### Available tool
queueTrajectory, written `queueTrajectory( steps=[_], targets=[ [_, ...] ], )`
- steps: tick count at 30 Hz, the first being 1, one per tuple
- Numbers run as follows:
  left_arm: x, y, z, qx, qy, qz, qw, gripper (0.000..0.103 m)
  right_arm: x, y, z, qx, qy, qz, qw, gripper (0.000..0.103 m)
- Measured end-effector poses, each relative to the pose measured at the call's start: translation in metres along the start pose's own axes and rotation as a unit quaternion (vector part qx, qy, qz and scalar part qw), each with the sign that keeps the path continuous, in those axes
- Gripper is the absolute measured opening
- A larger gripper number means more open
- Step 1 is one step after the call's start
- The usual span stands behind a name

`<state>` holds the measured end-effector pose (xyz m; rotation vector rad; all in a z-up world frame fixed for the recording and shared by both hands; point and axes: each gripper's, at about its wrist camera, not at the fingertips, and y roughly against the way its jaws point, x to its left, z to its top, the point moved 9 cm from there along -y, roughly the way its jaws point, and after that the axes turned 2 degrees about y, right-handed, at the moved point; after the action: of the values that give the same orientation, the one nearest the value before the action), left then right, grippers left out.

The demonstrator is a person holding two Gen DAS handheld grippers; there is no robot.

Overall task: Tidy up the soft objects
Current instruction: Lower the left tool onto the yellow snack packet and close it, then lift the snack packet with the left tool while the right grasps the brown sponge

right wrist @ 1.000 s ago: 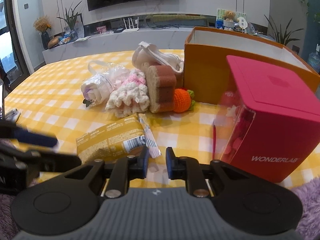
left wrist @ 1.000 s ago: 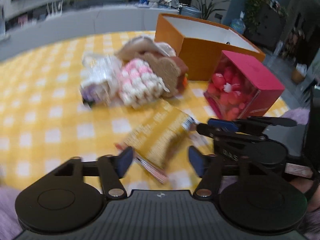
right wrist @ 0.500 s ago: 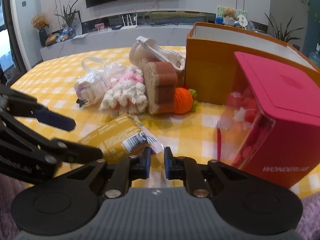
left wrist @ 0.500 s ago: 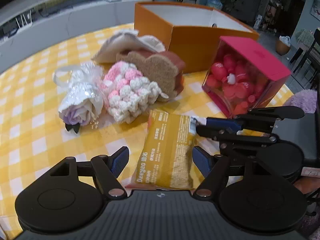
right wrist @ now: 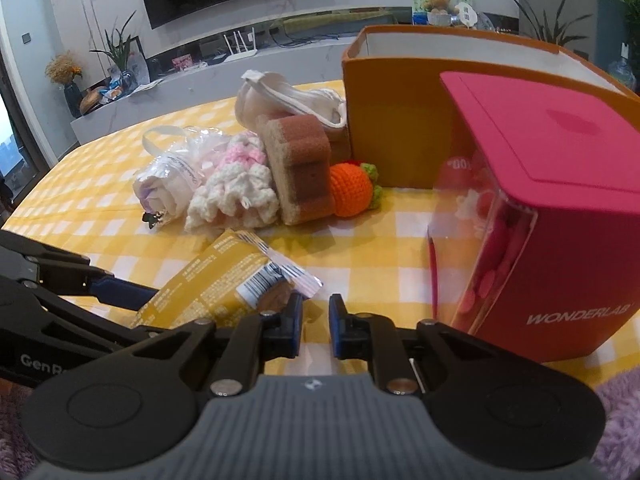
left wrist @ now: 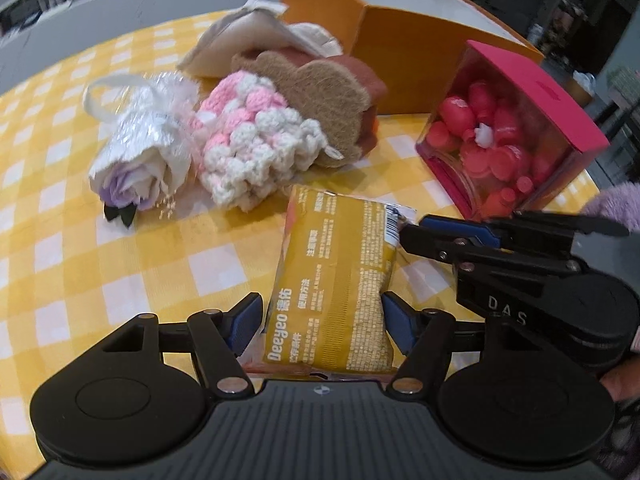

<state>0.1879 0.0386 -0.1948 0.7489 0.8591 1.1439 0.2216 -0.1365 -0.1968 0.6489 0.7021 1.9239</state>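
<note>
A yellow packaged sponge lies on the checked cloth, between the fingers of my left gripper, whose jaws stand apart on either side of its near end. It also shows in the right wrist view. My right gripper hovers beside the pack's barcode end, nearly shut and empty. Behind lie a wrapped fabric rose, a pink-white crochet piece, a brown sponge, a cream pouch and an orange crochet carrot.
An open orange box stands at the back. A pink-lidded clear box of red capsules stands at the right, close to my right gripper. The yellow checked tablecloth stretches out to the left.
My left gripper moved forward over the yellow pack, which now sits between its fingers. The right gripper stayed nearly shut beside the pack's end.
</note>
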Motion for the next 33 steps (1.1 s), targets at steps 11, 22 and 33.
queueTrajectory(
  steps=[11,22,33],
  targets=[
    [-0.005,-0.004,0.0,-0.015,0.001,0.036,0.9992,0.082,-0.004,0.009,-0.001,-0.016,-0.001,-0.017,1.0,0.012],
    [-0.018,-0.009,-0.001,-0.017,-0.028,0.047,0.9984,0.064,-0.002,0.029,0.001,-0.052,0.029,-0.035,0.998,0.018],
    [-0.003,0.033,0.0,-0.1,0.068,0.005,0.9926,0.056,0.013,0.045,0.013,-0.084,0.071,-0.034,0.993,0.023]
  ],
)
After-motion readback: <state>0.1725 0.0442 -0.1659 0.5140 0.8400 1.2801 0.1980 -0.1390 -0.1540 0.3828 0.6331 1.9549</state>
